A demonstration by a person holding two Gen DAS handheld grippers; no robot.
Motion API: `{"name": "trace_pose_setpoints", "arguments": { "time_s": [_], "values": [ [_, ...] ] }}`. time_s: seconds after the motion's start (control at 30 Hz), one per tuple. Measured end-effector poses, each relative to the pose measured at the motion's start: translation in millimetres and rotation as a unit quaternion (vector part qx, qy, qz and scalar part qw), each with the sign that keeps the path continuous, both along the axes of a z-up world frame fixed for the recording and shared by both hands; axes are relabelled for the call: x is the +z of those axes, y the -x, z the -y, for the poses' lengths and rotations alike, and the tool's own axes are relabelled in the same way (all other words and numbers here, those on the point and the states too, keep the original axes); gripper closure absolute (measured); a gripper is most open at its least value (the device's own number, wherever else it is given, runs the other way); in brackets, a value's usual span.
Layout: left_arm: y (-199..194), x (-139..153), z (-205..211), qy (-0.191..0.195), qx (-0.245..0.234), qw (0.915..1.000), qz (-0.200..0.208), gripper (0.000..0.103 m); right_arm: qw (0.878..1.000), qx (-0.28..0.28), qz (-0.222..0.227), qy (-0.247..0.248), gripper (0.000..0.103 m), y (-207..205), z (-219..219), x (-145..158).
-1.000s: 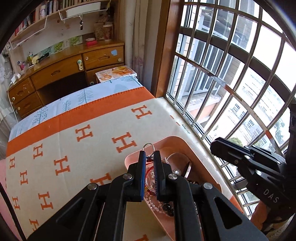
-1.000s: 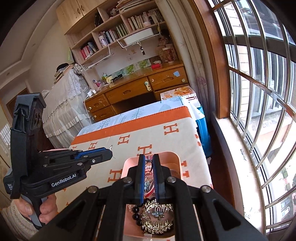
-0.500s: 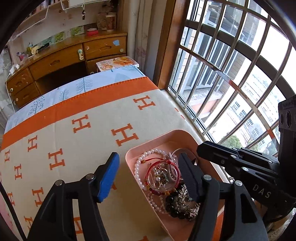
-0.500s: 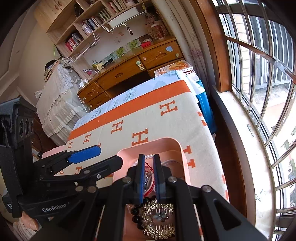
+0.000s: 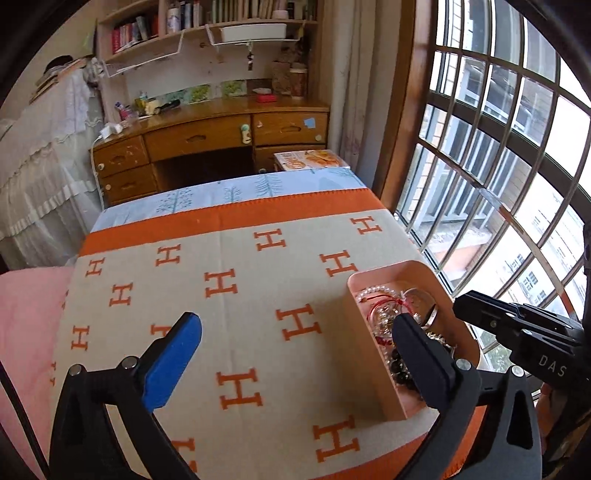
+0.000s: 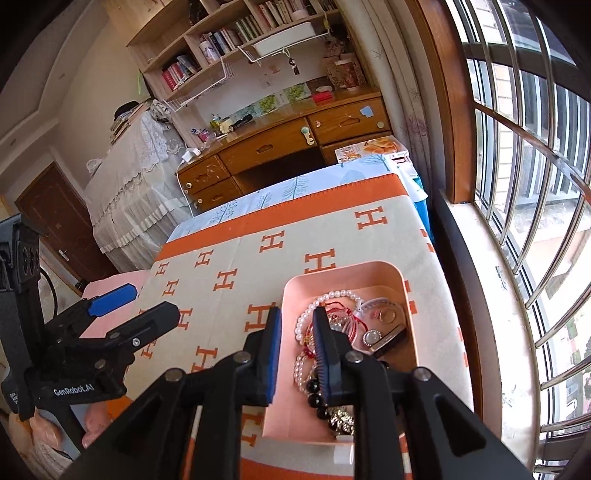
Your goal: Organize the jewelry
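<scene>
Both my grippers are opening with nothing held: left gripper point(image 5: 295, 354) wide, right gripper point(image 6: 297, 345) slightly. Beads point(image 6: 334, 297) in the tray point(image 6: 291, 291) beyond my right fingers look light, slack, slippery; I'd pinch one strand.

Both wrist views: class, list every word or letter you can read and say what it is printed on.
"DAS": right hand-held gripper.
"GenRobot.AI": left hand-held gripper.
"H", repeated in orange: blanket.
Book spines and magazine cover: too small or blurred to read.

Home bedroom – bed point(image 5: 258, 295), wooden desk point(image 5: 207, 136), bookshelves point(image 6: 236, 29).
</scene>
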State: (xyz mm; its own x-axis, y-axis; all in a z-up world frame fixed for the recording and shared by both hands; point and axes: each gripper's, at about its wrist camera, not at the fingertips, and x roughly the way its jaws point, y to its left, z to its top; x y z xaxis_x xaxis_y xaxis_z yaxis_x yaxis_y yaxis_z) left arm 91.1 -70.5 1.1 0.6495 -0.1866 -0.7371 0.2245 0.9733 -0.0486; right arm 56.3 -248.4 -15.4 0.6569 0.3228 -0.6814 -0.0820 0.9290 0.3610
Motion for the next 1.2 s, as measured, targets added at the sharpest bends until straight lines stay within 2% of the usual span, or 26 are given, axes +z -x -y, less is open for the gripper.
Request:
{"name": "trace_pose_setpoints", "arguments": {
  "time_s": [0.13, 0.27, 0.3, 0.33, 0.43, 0.7, 1.2],
  "values": [
    [20.5, -9.4, -26.7, -0.007, 0.050, 0.9986, -0.016, 0.001, 1.000, 0.019, 0.000, 0.018, 0.084, 16.5, -20.6, 0.7],
    [39.6, -18.7, -47.2, 0.009, 0.084, 0.9952, -0.048, 0.001, 0.999, 0.021, 0.003, 0.024, 0.084, 36.7, -34.0, 3.6],
    [44.5, -20.6, -49.3, 0.010, 0.088, 0.9946, -0.053, 0.001, 0.999, 0.021, 0.007, 0.024, 0.081, 42.9, -36.7, 4.7],
    [49.0, -21.2, -51.4, 0.010, 0.092, 0.9942, -0.054, 0.001, 0.999, 0.021, 0.010, 0.023, 0.073, 48.7, -39.5, 5.6],
    [64.1, -19.0, -51.1, 0.004, 0.100, 0.9941, -0.041, 0.001, 0.999, 0.020, 0.022, 0.024, 0.064, 62.8, -46.8, 7.6],
    [82.5, -0.3, -48.0, -0.005, 0.114, 0.9935, 0.010, 0.001, 0.998, 0.017, 0.044, 0.036, 0.063, 75.5, -59.6, 15.4],
    [91.7, 2.5, -29.6, -0.031, 0.098, 0.9945, 0.024, 0.001, 0.998, 0.018, 0.051, 0.040, 0.063, 80.3, -65.6, 16.4]
  ]
}}
